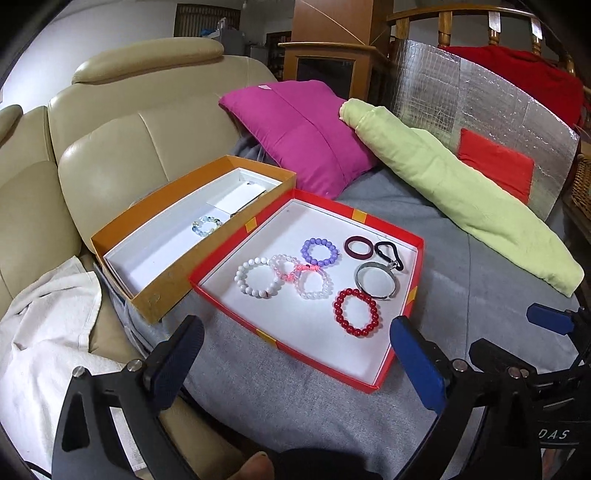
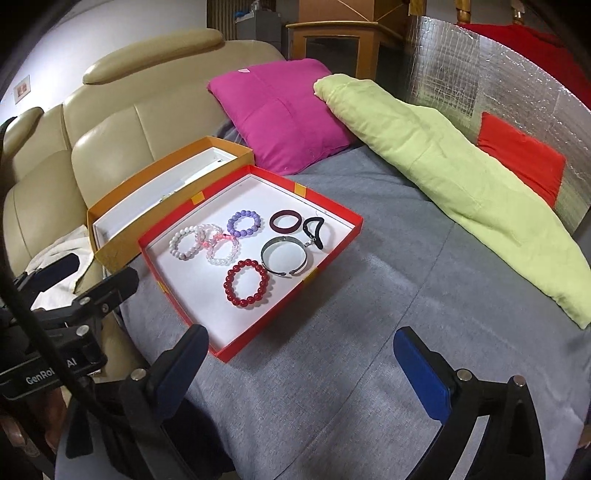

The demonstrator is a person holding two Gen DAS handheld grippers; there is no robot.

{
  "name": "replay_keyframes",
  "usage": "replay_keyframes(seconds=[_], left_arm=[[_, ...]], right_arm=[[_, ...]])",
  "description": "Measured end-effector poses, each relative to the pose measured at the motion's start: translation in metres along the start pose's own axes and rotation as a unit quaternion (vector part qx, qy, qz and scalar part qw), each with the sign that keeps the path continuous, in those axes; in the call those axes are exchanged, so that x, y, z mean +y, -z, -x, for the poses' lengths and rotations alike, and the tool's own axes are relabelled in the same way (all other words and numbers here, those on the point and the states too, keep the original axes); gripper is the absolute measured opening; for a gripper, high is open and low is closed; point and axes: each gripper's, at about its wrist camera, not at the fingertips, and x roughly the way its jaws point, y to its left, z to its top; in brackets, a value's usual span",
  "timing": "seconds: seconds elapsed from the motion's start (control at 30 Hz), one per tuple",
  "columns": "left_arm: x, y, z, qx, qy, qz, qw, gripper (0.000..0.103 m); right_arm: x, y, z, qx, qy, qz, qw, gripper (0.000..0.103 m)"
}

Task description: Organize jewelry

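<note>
Both hand-held grippers hang back from the boxes, the left hand-held gripper point(image 1: 295, 354) and right hand-held gripper point(image 2: 301, 365) each spread wide and empty. One pale beaded bracelet point(image 1: 207, 225) lies in the orange box point(image 1: 177, 258); the rest sit in the red tray point(image 1: 373, 382). Between picks, I'd say: next comes reaching down for the red bracelet point(image 1: 356, 312), nearest the left.

Pretty lived-in room here. There's a beige leather sofa point(image 1: 122, 133) on the left with a padded headrest, and a grey blanket point(image 2: 369, 302) spread over the seat. A magenta cushion point(image 1: 299, 129) leans at the back, just beside a rolled lime-green cloth point(image 1: 454, 192). Behind that stands a silver quilted foil panel point(image 1: 491, 110) with a red patch on it. A white towel point(image 1: 48, 332) is crumpled at the left edge. Further back there's a wooden cabinet point(image 1: 325, 62), a wooden railing point(image 1: 491, 22) and a white wall point(image 2: 110, 33).
</note>
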Motion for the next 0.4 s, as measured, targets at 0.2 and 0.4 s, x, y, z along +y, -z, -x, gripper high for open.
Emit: replay_keyframes(seconds=[0.2, 0.4], left_arm=[[0.011, -0.002, -0.010, 0.012, 0.006, 0.019, 0.9997, 0.100], [0.016, -0.003, -0.013, 0.013, 0.010, 0.020, 0.9997, 0.100]], right_arm=[[0.003, -0.004, -0.004, 0.004, 0.002, 0.006, 1.000, 0.102], [0.005, -0.008, -0.010, 0.007, 0.000, 0.007, 1.000, 0.102]])
